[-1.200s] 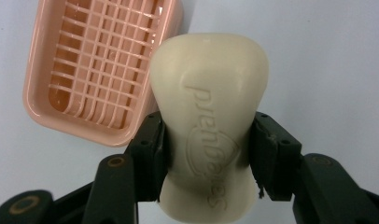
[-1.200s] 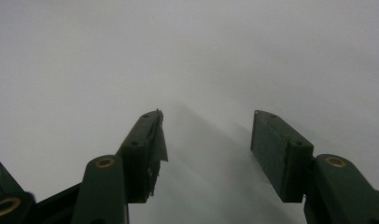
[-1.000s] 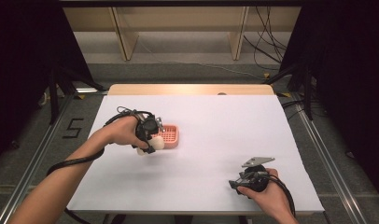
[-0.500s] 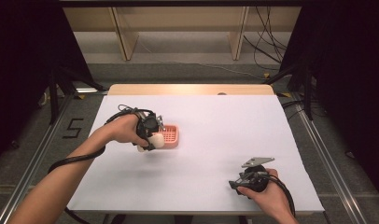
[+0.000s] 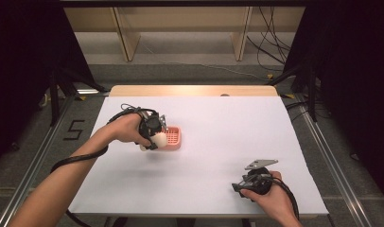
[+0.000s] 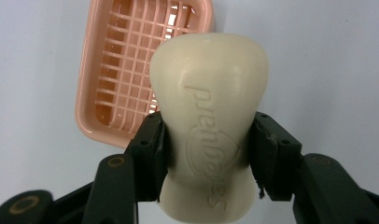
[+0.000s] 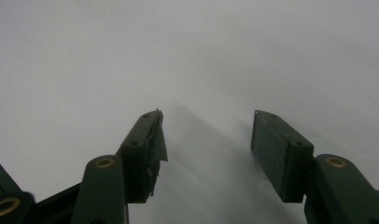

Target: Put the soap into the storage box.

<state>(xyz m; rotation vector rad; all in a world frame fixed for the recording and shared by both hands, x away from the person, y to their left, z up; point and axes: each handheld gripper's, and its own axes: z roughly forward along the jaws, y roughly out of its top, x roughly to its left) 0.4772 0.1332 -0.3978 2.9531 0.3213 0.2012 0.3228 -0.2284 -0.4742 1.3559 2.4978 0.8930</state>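
Currently the left tongs (image 6: 206,154) pinch a cream bar of soap (image 6: 208,121), one black pad pressed on each flank of the bar; embossed lettering faces the camera in the left gripper view. The bar sits centre frame there, and behind it, upper left, lies a pink soap dish (image 6: 108,65) with a grid insert, resting on the white surface (image 6: 318,60). In the high view the left tongs (image 5: 154,137) and the soap (image 5: 158,139) are left of centre, just at the left edge of the dish (image 5: 173,137); I cannot tell if bar and dish touch. The right tongs (image 7: 206,154) stand spread, nothing between them, over bare surface. In the high view they (image 5: 236,187) sit at lower right, well apart from the dish.
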